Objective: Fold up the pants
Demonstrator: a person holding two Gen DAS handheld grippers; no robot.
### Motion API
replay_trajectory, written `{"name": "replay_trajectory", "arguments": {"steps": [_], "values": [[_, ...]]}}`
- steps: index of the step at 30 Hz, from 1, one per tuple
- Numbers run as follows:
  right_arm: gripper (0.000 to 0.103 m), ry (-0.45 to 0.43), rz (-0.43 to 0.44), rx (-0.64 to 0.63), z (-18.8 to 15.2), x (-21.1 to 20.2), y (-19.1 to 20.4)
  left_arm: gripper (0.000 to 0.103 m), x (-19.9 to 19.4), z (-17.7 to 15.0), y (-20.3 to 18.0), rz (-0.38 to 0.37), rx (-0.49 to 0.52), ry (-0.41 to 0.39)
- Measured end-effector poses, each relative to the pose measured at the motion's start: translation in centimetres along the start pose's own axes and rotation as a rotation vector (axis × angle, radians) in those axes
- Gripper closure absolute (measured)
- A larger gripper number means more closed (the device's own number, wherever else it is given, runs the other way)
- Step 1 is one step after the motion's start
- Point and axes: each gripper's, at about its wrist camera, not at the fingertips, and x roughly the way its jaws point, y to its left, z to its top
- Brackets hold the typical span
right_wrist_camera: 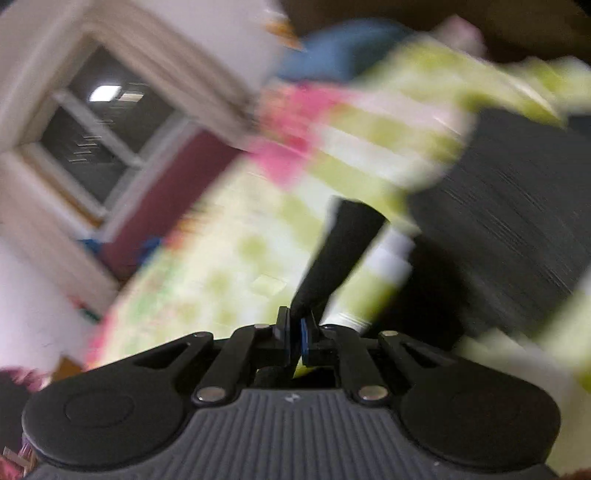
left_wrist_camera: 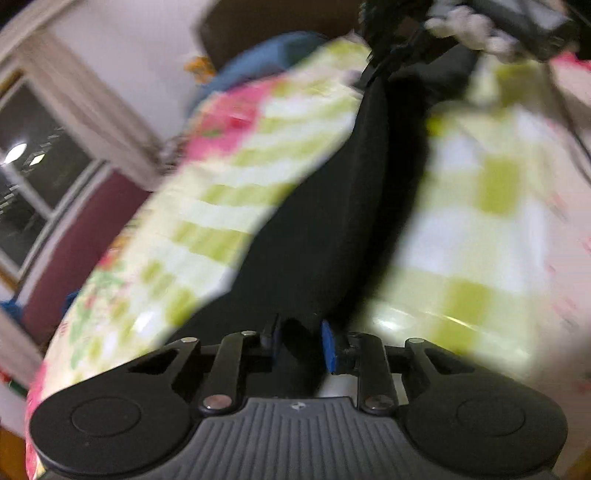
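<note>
The black pants (left_wrist_camera: 332, 221) run as a long dark band across a green, white and pink checked bed cover (left_wrist_camera: 221, 206), from my left gripper (left_wrist_camera: 301, 341) up to the far edge. Black cloth fills the narrow gap between that gripper's blue pads (left_wrist_camera: 328, 347), which are shut on a bunch of it. In the right wrist view my right gripper (right_wrist_camera: 295, 334) is shut on a thin tongue of the pants (right_wrist_camera: 343, 251) that rises from its pads. The rest of the garment (right_wrist_camera: 517, 206) spreads to the right. Both views are motion-blurred.
A dark window (left_wrist_camera: 33, 177) with a maroon wall panel (right_wrist_camera: 173, 192) below it stands to the left of the bed. A blue pillow (left_wrist_camera: 266, 62) lies at the far end. A blurred dark tool (left_wrist_camera: 517, 22) shows at the upper right of the left wrist view.
</note>
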Motion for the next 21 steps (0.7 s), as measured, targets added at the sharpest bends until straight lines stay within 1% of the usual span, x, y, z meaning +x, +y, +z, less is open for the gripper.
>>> {"name": "replay_trajectory", "arguments": {"steps": [1, 3, 5, 6, 7, 10, 14, 15, 18, 20, 21], "values": [[0.096, 0.011, -0.014, 0.029, -0.3, 0.4, -1.3, 0.062, 0.1, 0.0, -0.8, -0.018, 0.020, 0.006], [0.096, 0.015, -0.001, 0.066, -1.1, 0.9, -3.0, 0.062, 0.1, 0.3, -1.5, -0.032, 0.044, 0.004], [0.096, -0.004, 0.009, 0.051, -1.4, 0.8, -3.1, 0.062, 0.2, 0.6, -1.3, -0.033, 0.050, 0.003], [0.094, -0.011, 0.016, 0.042, -1.4, 0.8, -2.9, 0.062, 0.3, 0.8, -1.1, -0.031, 0.049, 0.004], [0.092, -0.010, 0.031, 0.038, -1.4, 1.0, -2.9, 0.062, 0.3, 0.7, -1.1, -0.028, 0.046, 0.006], [0.089, 0.005, 0.071, 0.062, -1.3, 1.7, -3.3, 0.062, 0.9, 1.2, -1.1, -0.021, 0.032, 0.010], [0.090, 0.001, 0.094, 0.114, -0.9, 2.0, -3.7, 0.062, 0.2, 1.1, -2.0, -0.022, 0.040, 0.007], [0.093, -0.011, 0.096, 0.108, -0.8, 1.6, -3.5, 0.062, 0.1, 1.1, -2.1, -0.022, 0.047, 0.003], [0.095, -0.075, 0.069, 0.033, -0.4, -0.1, -2.5, 0.062, -0.2, 1.3, -2.1, -0.020, 0.056, -0.012], [0.095, -0.075, 0.038, 0.010, -0.1, -0.3, -2.4, 0.062, -0.2, 1.4, -2.1, -0.030, 0.049, -0.013], [0.092, -0.072, 0.007, 0.004, 0.0, 0.0, -2.6, 0.062, 0.0, 1.4, -2.2, -0.034, 0.049, -0.010]]}}
